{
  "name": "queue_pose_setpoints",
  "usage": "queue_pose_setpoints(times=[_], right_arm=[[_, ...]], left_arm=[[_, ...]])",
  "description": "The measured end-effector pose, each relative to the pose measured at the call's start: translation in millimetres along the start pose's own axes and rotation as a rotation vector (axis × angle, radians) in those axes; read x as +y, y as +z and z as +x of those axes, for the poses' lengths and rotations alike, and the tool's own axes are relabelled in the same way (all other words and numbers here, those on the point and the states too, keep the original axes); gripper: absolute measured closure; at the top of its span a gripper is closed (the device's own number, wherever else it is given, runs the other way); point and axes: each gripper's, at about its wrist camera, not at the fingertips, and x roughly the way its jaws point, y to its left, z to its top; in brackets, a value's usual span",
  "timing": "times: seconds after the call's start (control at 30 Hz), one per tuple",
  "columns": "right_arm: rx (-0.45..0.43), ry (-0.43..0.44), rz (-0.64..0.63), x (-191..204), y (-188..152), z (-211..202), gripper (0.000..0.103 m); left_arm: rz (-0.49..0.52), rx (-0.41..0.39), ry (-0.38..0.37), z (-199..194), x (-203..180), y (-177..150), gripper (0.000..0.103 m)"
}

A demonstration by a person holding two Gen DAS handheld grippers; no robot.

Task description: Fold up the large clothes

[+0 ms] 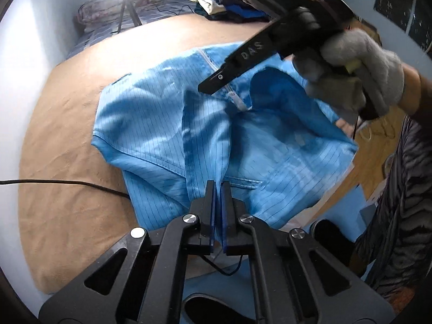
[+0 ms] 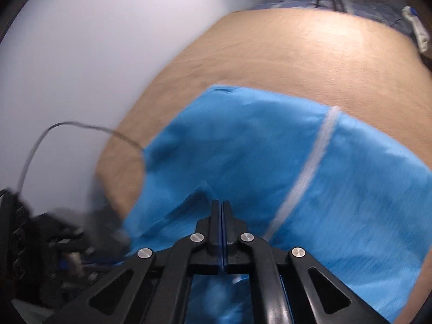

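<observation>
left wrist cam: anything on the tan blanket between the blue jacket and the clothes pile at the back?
In the left wrist view, only bare tan blanket lies between the blue jacket and the clothes pile. The right gripper hangs over the jacket, nearer the camera.

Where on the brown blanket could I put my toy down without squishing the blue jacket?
The brown blanket is bare between the white wall and the blue jacket, apart from one black cable. It is bare again beyond the jacket, before the pile of folded clothes. The middle is crowded: the jacket and both grippers.
</observation>
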Motion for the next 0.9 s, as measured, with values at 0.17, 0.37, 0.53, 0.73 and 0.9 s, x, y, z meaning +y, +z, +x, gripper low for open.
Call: queue_pose_setpoints(times=[0.17, 0.37, 0.53, 0.73, 0.9], right_arm=[[-0.014, 0.039, 0.007, -0.5, -0.9, -9.5, 0.090], [-0.156, 0.032, 0.033, -14.7, -23.5, -83.1, 0.065], [-0.129, 0.039, 0.056, -35.6, -59.0, -94.1, 0.060], [-0.082, 0.124, 0.088, -47.8, -61.5, -78.6, 0.059], [-0.049, 0.161, 0.071, -47.2, -53.0, -66.1, 0.059]], left_arm=[[-0.046, 0.021, -0.046, -3.2, 8.4, 0.7, 0.101], [-0.146, -0.047, -0.151, -27.2, 26.2, 12.8, 0.099], [-0.166, -0.063, -0.248, -29.3, 11.7, 35.8, 0.099], [-0.248, -0.032, -0.359, -5.1, -27.9, 59.5, 0.059], [-0.377, 0.042, -0.373, 30.0, -36.3, 63.0, 0.059]])
